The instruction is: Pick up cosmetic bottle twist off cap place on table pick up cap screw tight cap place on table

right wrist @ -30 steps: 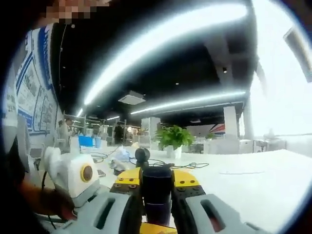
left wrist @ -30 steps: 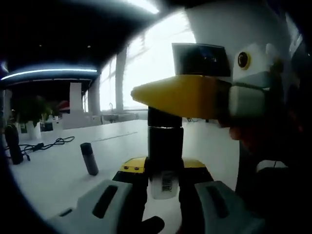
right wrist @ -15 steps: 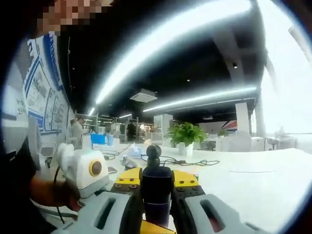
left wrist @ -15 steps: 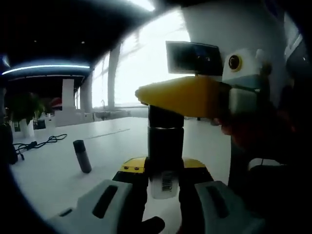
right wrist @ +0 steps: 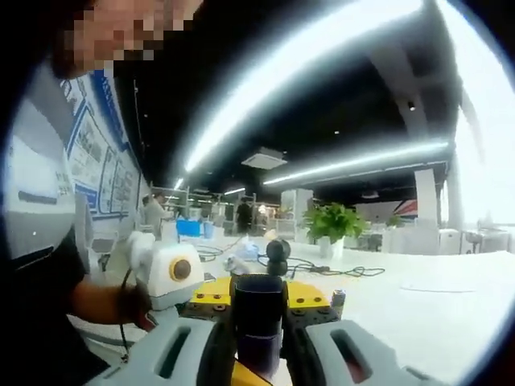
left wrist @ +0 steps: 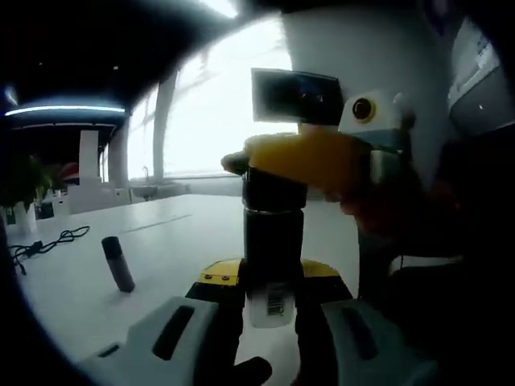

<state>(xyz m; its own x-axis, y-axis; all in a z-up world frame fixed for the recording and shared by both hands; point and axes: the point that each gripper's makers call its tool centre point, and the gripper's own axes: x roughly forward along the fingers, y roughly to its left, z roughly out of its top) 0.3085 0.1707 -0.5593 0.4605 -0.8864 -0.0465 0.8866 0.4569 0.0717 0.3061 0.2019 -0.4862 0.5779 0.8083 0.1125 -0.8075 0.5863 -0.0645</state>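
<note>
1. The left gripper (left wrist: 269, 301) stands upright above the white table (left wrist: 185, 241), its jaws clamped on the lower body of the dark cosmetic bottle (left wrist: 272, 265), which is held vertical.
2. The right gripper (left wrist: 314, 161) reaches across from the side, level with the bottle's top; in its own view its jaws (right wrist: 257, 338) are closed tight on the dark cap (right wrist: 257, 310).
3. Whether the cap is fully seated on the bottle neck is hard to make out, because the yellow jaw covers that joint.
4. One bottle, one cap, two grippers.
5. One small dark cylinder (left wrist: 118, 264) stands on the table, well apart from the bottle.
</note>
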